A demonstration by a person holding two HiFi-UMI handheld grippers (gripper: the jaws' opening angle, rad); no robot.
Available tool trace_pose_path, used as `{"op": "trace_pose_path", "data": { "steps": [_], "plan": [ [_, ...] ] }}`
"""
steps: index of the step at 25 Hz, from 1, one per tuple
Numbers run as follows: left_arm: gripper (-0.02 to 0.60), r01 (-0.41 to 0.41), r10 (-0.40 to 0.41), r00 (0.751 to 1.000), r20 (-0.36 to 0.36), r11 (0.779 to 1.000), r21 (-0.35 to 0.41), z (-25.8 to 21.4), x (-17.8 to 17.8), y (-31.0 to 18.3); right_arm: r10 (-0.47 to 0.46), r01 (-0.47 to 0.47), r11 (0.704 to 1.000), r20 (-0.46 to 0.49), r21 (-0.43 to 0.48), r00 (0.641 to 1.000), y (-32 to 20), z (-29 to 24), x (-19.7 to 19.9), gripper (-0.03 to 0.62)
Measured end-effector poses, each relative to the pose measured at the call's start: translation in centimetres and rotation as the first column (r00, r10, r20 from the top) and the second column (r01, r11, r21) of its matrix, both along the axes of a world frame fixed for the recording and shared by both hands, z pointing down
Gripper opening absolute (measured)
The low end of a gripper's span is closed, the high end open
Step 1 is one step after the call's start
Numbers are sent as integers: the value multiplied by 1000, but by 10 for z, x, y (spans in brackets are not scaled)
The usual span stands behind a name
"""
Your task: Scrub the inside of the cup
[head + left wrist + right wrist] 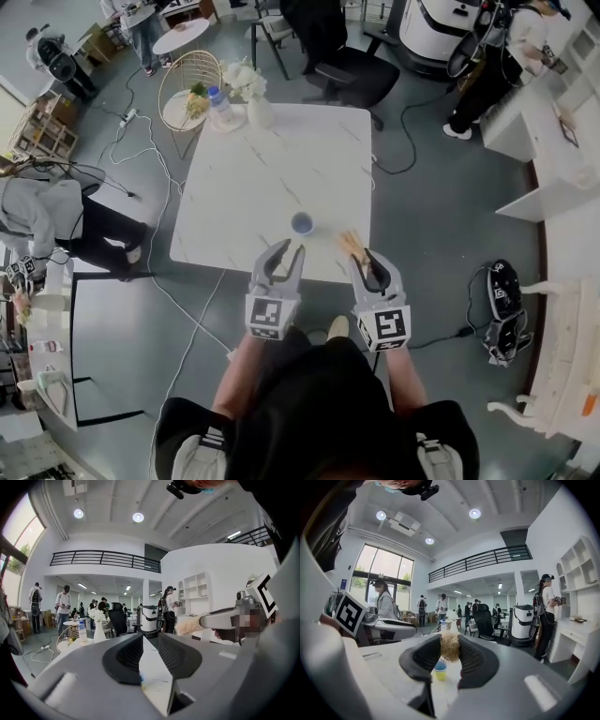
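Small cup [302, 223] stands on the white table [262, 178] by its near edge, just beyond both grippers and touching neither. Tan scrubber [450, 646] is clamped in right gripper [366, 258]. Jaws of left gripper [292, 249] are slightly apart with nothing between. Gripper cubes carry black-and-white square markers [265, 312].

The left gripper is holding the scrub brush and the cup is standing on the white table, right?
Not quite. The scrub brush is clamped in the right gripper, as the right gripper view shows; the left gripper holds nothing between its jaws. The cup does stand on the white table.
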State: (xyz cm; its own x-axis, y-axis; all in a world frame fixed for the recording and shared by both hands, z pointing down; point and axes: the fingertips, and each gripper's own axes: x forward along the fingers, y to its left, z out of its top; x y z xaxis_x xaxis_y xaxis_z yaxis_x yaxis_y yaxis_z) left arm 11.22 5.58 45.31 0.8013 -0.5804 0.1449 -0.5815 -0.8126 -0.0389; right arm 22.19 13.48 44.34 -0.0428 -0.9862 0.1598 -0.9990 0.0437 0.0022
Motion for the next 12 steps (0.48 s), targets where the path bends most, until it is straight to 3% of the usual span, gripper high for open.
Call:
{"op": "trace_pose_path", "data": {
  "steps": [12],
  "plan": [
    [16, 96, -96, 995, -15, 995, -2, -7, -13, 43, -97, 97, 995, 0, 17, 995, 29, -6, -7, 107]
  ]
}}
